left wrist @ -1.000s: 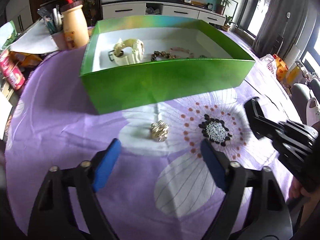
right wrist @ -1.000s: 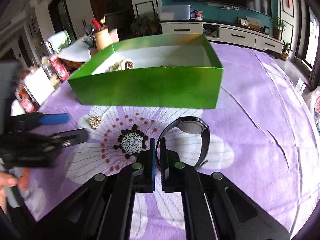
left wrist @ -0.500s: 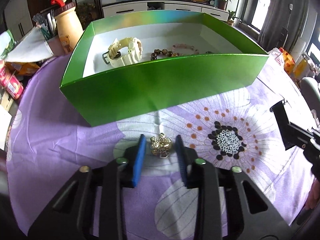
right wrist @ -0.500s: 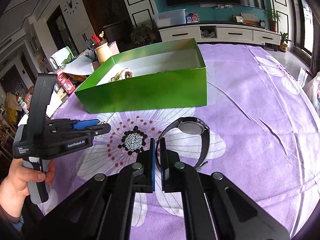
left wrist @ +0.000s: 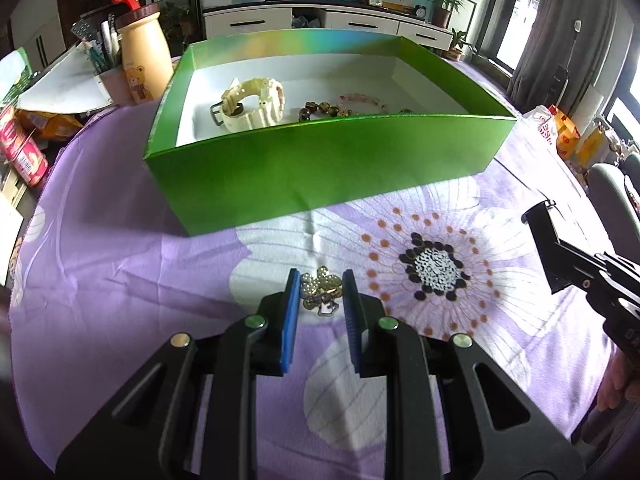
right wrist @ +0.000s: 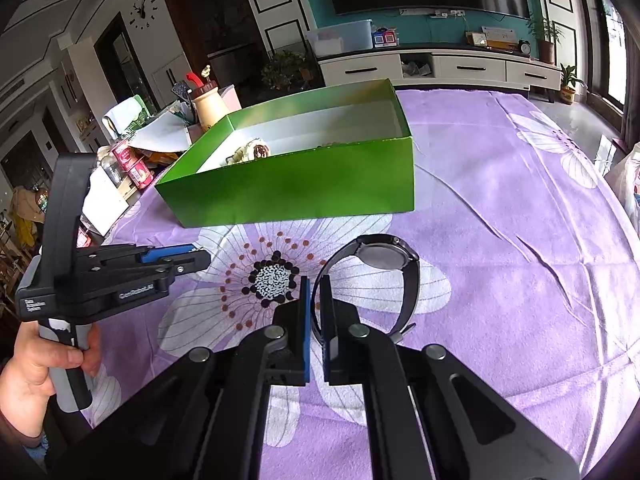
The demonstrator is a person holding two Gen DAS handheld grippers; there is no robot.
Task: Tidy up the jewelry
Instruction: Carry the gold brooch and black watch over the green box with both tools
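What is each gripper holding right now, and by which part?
Right gripper clamps the black watch by its strap. Left gripper pinches the gold brooch by its sides.

The box [left wrist: 320, 168] looks like glossy green card with a matt white lining. A purple flowered cloth [left wrist: 120, 272], soft and lightly creased, covers the bench. The brooch [left wrist: 320, 286] glints like gold metal. The cream watch [left wrist: 252, 104] seems smooth plastic; the black watch [right wrist: 384, 256] has a matt strap. Both tools are matt black plastic with blue pads [left wrist: 290, 316].
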